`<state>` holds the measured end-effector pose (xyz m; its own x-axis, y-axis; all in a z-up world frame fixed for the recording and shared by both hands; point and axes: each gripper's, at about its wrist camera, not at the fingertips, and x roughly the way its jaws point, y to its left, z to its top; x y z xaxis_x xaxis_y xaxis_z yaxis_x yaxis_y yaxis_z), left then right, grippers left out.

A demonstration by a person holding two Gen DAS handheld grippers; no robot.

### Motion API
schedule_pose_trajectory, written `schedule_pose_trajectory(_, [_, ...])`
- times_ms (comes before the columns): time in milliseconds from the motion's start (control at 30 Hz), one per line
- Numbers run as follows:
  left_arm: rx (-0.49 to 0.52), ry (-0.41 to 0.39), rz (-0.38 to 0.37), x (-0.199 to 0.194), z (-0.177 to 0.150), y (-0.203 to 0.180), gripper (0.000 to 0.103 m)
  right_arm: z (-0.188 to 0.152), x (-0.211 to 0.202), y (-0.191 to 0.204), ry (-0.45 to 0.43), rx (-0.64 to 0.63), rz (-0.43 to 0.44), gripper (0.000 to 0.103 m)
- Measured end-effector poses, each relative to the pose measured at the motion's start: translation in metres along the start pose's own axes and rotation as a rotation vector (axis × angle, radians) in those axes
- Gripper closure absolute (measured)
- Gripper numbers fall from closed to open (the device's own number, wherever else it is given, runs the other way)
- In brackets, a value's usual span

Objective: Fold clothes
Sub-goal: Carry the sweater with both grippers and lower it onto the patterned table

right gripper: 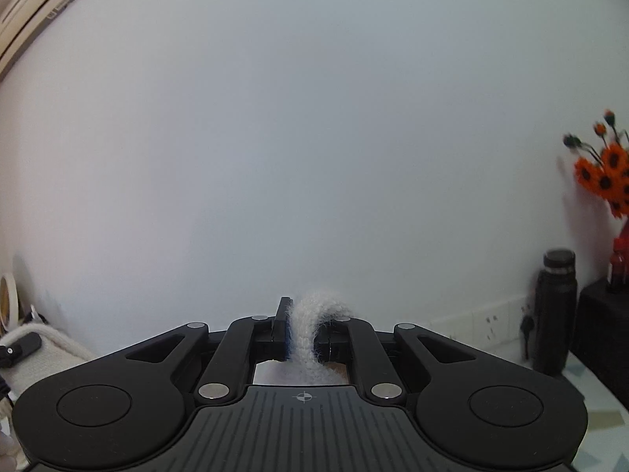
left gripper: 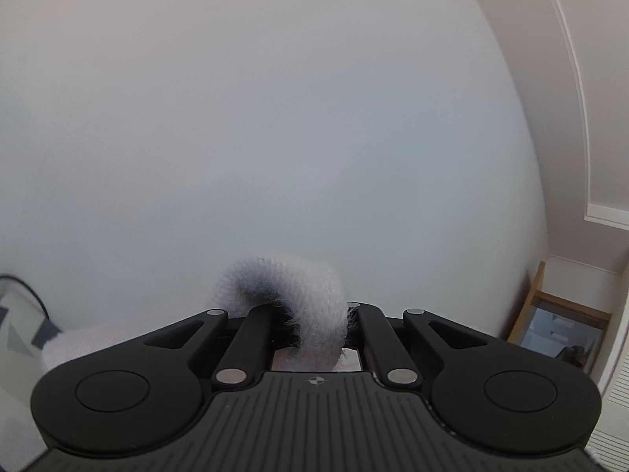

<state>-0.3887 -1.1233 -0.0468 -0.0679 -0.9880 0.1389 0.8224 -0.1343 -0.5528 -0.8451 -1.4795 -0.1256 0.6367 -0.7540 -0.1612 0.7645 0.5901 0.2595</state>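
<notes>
A fuzzy white knit garment [left gripper: 310, 295] bulges up between the black fingers of my left gripper [left gripper: 314, 314], which is shut on a fold of it; more of the cloth [left gripper: 67, 344] droops off to the lower left. In the right wrist view, my right gripper [right gripper: 304, 330] is shut on another pinch of the same white knit [right gripper: 310, 326], with a strip of blue showing at the left pad. Both grippers face a bare pale wall, roughly level. The remainder of the garment hangs below the gripper bodies, out of sight.
In the left view a wooden framed picture [left gripper: 558, 326] leans at the right. In the right view a black bottle [right gripper: 554, 310], orange flowers [right gripper: 605, 169] on a dark cabinet [right gripper: 601, 322], wall sockets [right gripper: 487, 320] and an air conditioner [right gripper: 35, 4] top left.
</notes>
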Motion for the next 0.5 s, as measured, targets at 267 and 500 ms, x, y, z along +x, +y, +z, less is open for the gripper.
schedule_pose_trajectory(267, [-0.018, 0.088, 0.137, -0.056, -0.146, -0.008, 0.098, -0.151, -0.022, -0.072, 0.190, 0.055, 0.020, 0.095])
schedule_pose_trajectory(500, [0.013, 0.061, 0.325, -0.109, -0.199, -0.087, 0.098, -0.193, -0.103, -0.107, 0.205, 0.180, 0.154, 0.095])
